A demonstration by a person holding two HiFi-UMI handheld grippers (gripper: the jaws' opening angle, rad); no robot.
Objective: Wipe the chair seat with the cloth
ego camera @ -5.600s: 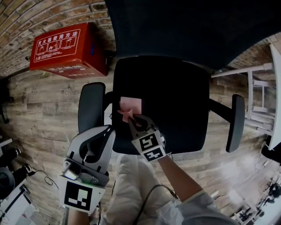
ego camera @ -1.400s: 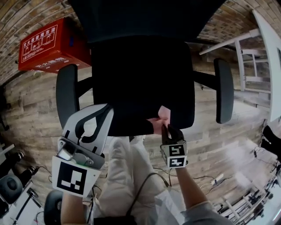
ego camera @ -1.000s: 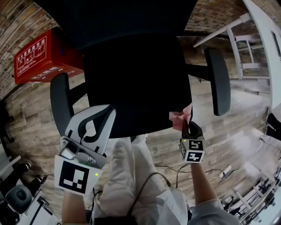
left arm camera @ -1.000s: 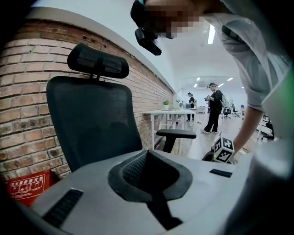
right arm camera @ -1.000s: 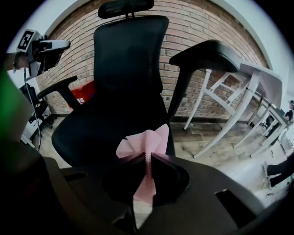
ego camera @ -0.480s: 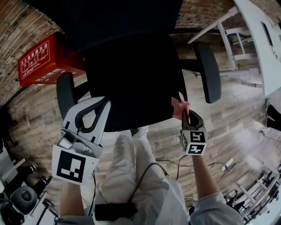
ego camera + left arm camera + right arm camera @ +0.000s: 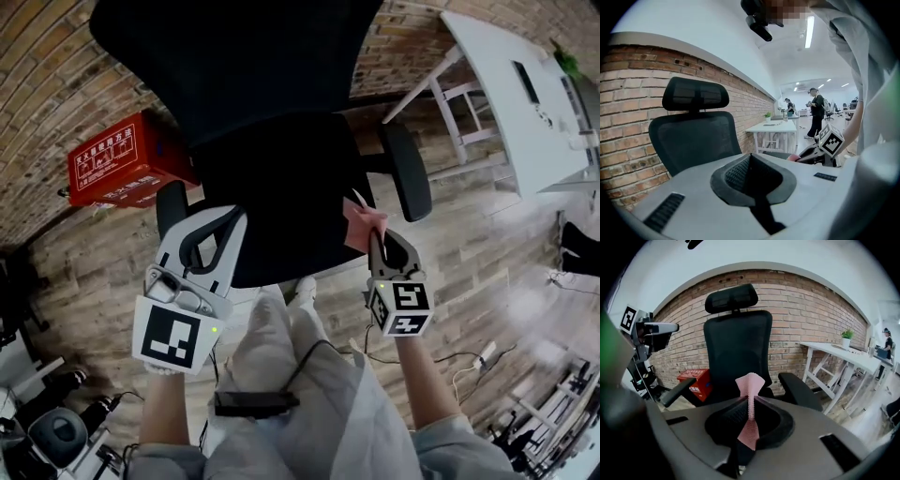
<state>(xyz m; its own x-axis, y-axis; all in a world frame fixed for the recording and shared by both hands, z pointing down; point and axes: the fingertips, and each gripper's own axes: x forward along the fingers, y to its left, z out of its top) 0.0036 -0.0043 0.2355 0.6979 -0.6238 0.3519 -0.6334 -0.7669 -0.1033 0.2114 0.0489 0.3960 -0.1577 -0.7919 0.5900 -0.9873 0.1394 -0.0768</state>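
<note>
The black office chair's seat (image 7: pixel 272 192) lies ahead of me in the head view, its mesh backrest (image 7: pixel 738 350) upright in the right gripper view. My right gripper (image 7: pixel 375 242) hovers by the seat's front right corner, next to the right armrest (image 7: pixel 406 174). It is shut on a pink cloth (image 7: pixel 360 225), and the cloth (image 7: pixel 750 380) sticks up between the jaws. My left gripper (image 7: pixel 217 217) is held over the seat's front left edge, shut with nothing in it. The left gripper view shows the right gripper (image 7: pixel 820 151) with the cloth (image 7: pixel 793 157).
A red box (image 7: pixel 122 161) stands on the wood floor left of the chair by the brick wall. A white desk (image 7: pixel 506 94) is at the right, with a potted plant (image 7: pixel 847 339) on it. Cables (image 7: pixel 469 361) lie on the floor. People (image 7: pixel 816 112) stand far off.
The right gripper carried the cloth from the seat's left part across to its front right corner and lifted it off the edge. The head view has pulled back from the chair.
</note>
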